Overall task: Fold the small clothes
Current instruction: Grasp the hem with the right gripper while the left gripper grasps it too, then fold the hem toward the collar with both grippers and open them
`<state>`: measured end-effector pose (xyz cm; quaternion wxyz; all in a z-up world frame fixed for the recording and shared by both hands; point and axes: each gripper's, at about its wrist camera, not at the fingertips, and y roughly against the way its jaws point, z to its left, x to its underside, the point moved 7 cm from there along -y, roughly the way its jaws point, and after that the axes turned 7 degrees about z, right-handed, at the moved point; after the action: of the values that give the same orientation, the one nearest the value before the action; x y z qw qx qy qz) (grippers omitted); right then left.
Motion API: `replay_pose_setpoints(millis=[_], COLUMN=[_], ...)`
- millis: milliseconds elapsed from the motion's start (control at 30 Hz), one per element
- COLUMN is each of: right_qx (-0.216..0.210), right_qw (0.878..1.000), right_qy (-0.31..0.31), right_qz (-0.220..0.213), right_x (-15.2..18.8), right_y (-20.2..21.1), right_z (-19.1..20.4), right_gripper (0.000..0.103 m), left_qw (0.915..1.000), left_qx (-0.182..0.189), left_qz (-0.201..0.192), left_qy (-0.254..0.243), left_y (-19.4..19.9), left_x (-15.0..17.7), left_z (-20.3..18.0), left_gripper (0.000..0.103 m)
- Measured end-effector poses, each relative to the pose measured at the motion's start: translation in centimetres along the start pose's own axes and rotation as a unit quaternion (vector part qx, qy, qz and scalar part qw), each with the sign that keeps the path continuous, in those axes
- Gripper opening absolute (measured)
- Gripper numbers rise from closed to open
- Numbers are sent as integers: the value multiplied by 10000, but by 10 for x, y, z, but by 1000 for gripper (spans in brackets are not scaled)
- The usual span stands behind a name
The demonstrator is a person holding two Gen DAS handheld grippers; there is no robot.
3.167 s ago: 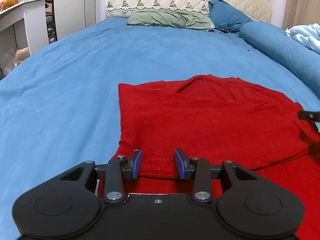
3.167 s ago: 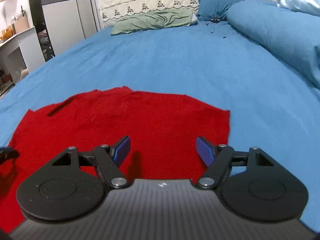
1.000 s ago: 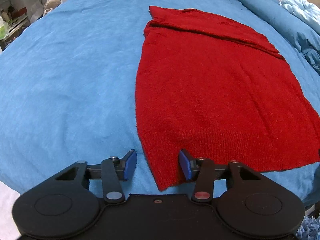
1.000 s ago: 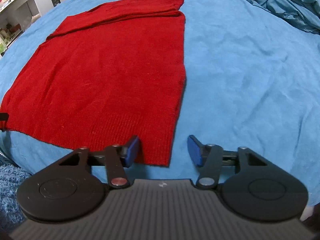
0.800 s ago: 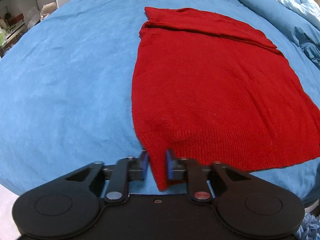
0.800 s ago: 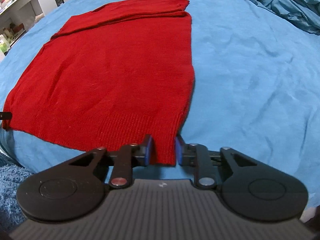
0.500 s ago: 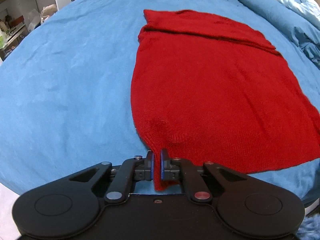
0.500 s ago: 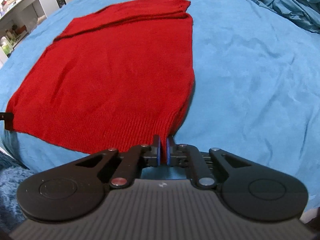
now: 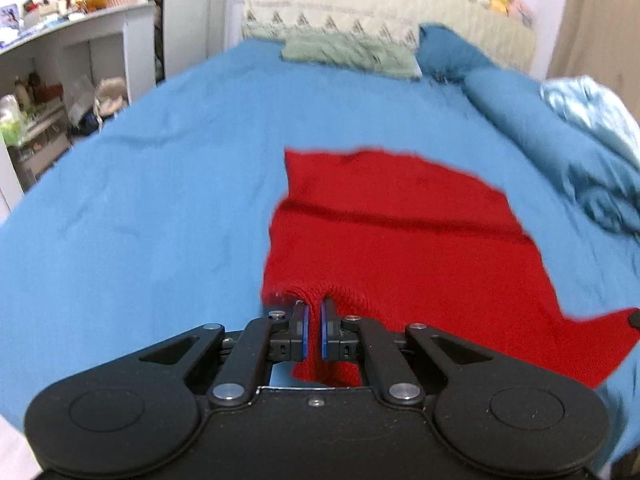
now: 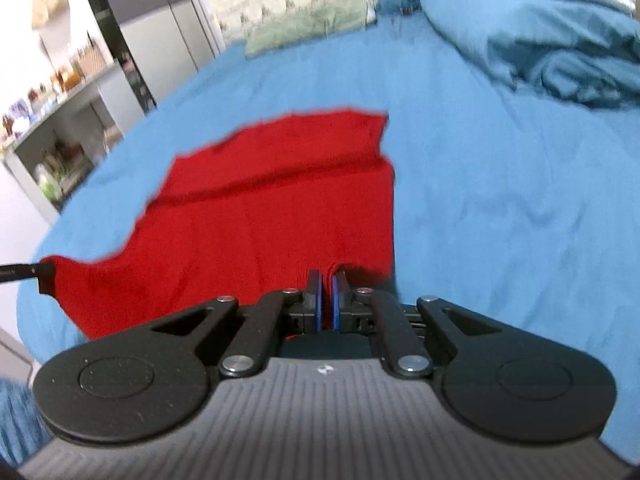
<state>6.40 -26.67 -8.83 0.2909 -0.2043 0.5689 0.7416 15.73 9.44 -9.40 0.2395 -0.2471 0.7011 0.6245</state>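
Observation:
A red knit garment (image 9: 400,232) lies on the blue bed sheet (image 9: 140,200), its far end folded over. My left gripper (image 9: 313,316) is shut on the garment's near left hem corner and holds it lifted. My right gripper (image 10: 328,282) is shut on the near right hem corner of the same garment (image 10: 260,208), also lifted. The near hem hangs between the two grippers above the sheet. The left gripper's tip shows at the left edge of the right wrist view (image 10: 24,272).
A green pillow (image 9: 348,54) and a blue pillow (image 9: 448,52) lie at the headboard. A bunched blue duvet (image 10: 552,40) lies along the bed's right side. White shelves with clutter (image 9: 48,80) stand left of the bed.
Both grippers, shut on the hem corners, have lifted and carried the near hem toward the far end of the garment. The views now tilt up and are blurred by motion.

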Motion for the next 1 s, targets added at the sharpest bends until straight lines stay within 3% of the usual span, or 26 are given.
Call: replay_pose_setpoints(millis=[200, 367, 500, 733, 833, 1000], right_qx=[-100, 35, 292, 769, 904, 969], right_qw=[9980, 9948, 9935, 9920, 9925, 9916], right_qy=[-101, -46, 255, 752, 568, 488], right_qz=[-616, -1018, -1073, -655, -593, -702], right_x=[-105, -195, -250, -262, -261, -266], right_y=[-24, -69, -137, -285, -323, -346], right_z=[-9, -15, -16, -27, -43, -50], right_gripper=[20, 20, 20, 20, 20, 21], left_qw=[9979, 9944, 9932, 9950, 9950, 9946], left_qx=[-128, -157, -154, -433, -473, -489], left_qz=[-634, -1004, -1088, -824, -697, -575], left_qy=[-3, 294, 382, 360, 534, 711], left_y=[-33, -96, -166, -279, -306, -323], left_x=[-94, -178, -224, -239, -233, -229], left_z=[-10, -9, -11, -5, 6, 10], left_gripper=[5, 5, 5, 5, 5, 6])
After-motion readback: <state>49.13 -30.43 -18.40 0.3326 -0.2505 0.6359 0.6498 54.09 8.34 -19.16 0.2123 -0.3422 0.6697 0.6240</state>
